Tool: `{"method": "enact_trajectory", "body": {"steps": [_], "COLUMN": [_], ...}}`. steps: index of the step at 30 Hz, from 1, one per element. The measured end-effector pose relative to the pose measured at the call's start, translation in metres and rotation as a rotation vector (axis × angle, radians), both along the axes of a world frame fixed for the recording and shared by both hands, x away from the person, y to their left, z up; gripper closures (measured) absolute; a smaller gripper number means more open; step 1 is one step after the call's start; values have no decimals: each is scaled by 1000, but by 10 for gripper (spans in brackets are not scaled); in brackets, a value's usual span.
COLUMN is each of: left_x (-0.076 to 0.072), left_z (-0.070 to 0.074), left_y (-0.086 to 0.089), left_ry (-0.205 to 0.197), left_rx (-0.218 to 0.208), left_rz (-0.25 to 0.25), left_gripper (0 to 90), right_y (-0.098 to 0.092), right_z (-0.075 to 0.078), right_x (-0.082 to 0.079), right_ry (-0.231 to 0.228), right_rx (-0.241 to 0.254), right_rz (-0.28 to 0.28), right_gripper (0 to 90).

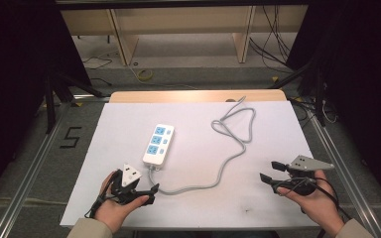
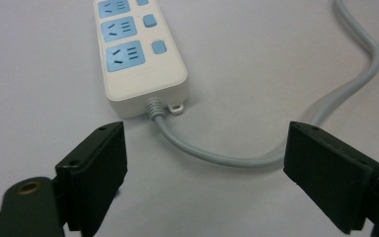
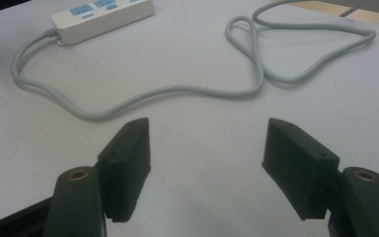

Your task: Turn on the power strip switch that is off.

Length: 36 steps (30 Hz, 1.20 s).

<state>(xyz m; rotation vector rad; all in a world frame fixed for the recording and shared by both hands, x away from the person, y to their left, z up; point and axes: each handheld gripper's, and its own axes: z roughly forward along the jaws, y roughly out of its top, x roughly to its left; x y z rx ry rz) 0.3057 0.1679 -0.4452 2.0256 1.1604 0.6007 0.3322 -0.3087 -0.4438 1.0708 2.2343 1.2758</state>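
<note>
A white sheet (image 1: 278, 198) covers the table, with grey floor and loose wires beyond its far edge. The strip (image 1: 158, 145) lies left of the middle, long side running toward the far edge. Its cord (image 1: 223, 171) leaves the near end, curves right across the sheet and loops near the far edge. The left gripper (image 1: 149, 194) sits by the near edge just short of the strip, jaws wide, nothing between them. The right gripper (image 1: 272, 174) rests near the right edge, well apart from the cord, jaws likewise wide and empty.
</note>
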Motion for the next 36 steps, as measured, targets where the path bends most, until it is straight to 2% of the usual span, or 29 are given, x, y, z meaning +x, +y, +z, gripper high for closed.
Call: {"method": "enact_trajectory", "body": {"steps": [4, 5, 6, 7, 8, 9, 10, 11, 12, 14, 15, 17, 18, 29, 31, 32, 36], "left_x": [3, 4, 5, 6, 8, 11, 13, 16, 21, 24, 29, 33, 40, 68, 73, 78, 85], "left_z": [1, 1, 2, 3, 4, 6, 7, 9, 12, 13, 13, 13, 13, 15, 16, 16, 14], "left_y": [1, 2, 2, 1, 2, 2, 1, 2, 2, 2, 0, -1, -2, -13, -16, -19, -24], "left_ry": [-5, -8, -14, -15, -17, -20, -21, -24, -10, -8, 1, 9, 29, 39, 45, 47, 59], "left_rx": [-1, 7, 11, 12, 15, 15, 12, 6, -24, -18, 1, 0, 12, 26, 35, 55, 56], "left_rz": [23, 31, 41, 48, 57, 66, 76, 88, 102, 107, 108, 109, 110, 107, 106, 98, 97], "left_gripper": [226, 310, 354, 354, 469, 534, 534, 604, 745, 844, 877, 895, 896, 898, 898, 898, 898], "right_y": [0, 0, 0, 0, 0, 0, 0, 1, 1, 1, 1, 1, 1, 4, 4, 4, 3], "right_z": [0, 1, 1, 1, 2, 2, 2, 2, 3, 3, 3, 3, 3, 3, 3, 3, 3], "right_x": [0, -1, -1, -1, -2, -2, -2, -2, -2, -2, -2, -2, -3, -2, -2, -3, -3], "right_ry": [0, -3, -7, -7, -7, -8, -8, -9, -11, -11, -10, -10, -8, -9, -9, -9, -7], "right_rx": [-1, -2, -1, -1, -3, -4, -4, -2, -3, -5, -7, -8, -9, -11, -14, -14, -15], "right_rz": [0, -2, -2, -2, -4, -5, -5, -6, -5, -4, -6, -5, -6, 7, 6, 7, 4], "right_gripper": [351, 351, 351, 351, 351, 351, 351, 351, 351, 351, 351, 351, 351, 350, 350, 350, 349]}}
